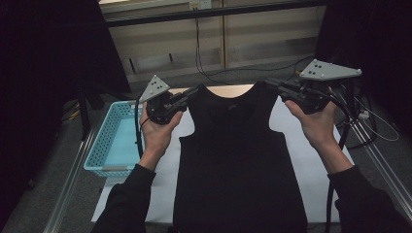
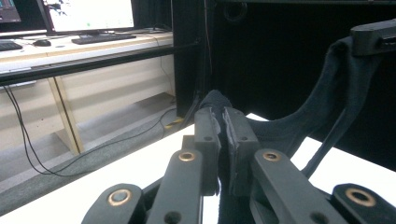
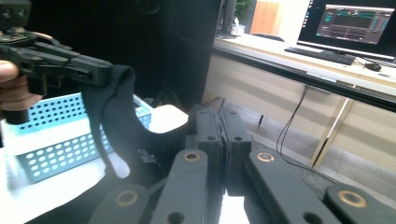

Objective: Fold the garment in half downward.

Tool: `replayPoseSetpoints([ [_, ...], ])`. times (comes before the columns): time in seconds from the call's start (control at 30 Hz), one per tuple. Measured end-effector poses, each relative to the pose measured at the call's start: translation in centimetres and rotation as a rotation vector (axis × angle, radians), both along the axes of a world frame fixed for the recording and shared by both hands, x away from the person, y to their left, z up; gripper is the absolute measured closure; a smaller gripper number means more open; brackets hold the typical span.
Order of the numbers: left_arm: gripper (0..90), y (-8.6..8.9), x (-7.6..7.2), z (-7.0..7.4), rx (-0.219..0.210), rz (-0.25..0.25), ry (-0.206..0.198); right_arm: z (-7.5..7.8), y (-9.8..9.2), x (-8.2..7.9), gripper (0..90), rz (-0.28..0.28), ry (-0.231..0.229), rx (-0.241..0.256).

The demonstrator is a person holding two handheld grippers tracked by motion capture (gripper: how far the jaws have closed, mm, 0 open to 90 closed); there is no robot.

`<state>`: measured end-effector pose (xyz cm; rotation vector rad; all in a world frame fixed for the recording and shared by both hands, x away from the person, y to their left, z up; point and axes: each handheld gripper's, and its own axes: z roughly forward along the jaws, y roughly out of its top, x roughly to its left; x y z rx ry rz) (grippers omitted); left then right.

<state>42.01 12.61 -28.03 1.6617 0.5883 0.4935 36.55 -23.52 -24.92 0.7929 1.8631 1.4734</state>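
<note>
A black sleeveless top (image 1: 238, 160) hangs stretched between both grippers above the white table (image 1: 306, 170), its hem toward the near edge. My left gripper (image 1: 197, 90) is shut on the top's left shoulder strap (image 2: 219, 105). My right gripper (image 1: 268, 82) is shut on the right shoulder strap (image 3: 208, 114). In the left gripper view the other gripper (image 2: 373, 37) holds the far strap up. The right gripper view has the left gripper (image 3: 100, 70) with its strap draped from the jaws.
A light blue perforated basket (image 1: 111, 138) sits at the table's left edge (image 3: 56, 140). Cables run over the floor behind the table (image 1: 228, 73). A desk with monitors and a keyboard stands beyond (image 2: 88, 37). Dark curtains flank both sides.
</note>
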Motion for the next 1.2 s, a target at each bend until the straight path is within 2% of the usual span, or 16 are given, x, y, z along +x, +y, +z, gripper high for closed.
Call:
replayPoseSetpoints([
  [0.13, 85.2, 0.3, -0.6, -0.6, 0.011, -0.005, -0.004, -0.3, 0.2, -1.0, 88.5, 0.005, 0.001, -0.016],
  [0.47, 85.2, 0.8, -2.2, -1.5, 0.018, -0.022, 0.001, -1.8, 0.4, -3.7, 88.5, 0.044, 0.008, -0.011],
  [0.77, 85.2, 0.8, -3.7, -2.0, 0.029, -0.049, -0.001, -2.7, 0.3, -5.1, 88.4, 0.064, 0.018, -0.001],
  [0.93, 85.2, 0.6, -4.6, -2.6, 0.052, -0.075, -0.014, -3.4, 0.1, -5.8, 88.5, 0.069, 0.031, -0.017],
  [1.2, 85.1, 0.4, -5.4, -3.9, 0.078, -0.095, 0.016, -4.9, -0.5, -6.6, 88.5, 0.076, 0.065, -0.013],
])
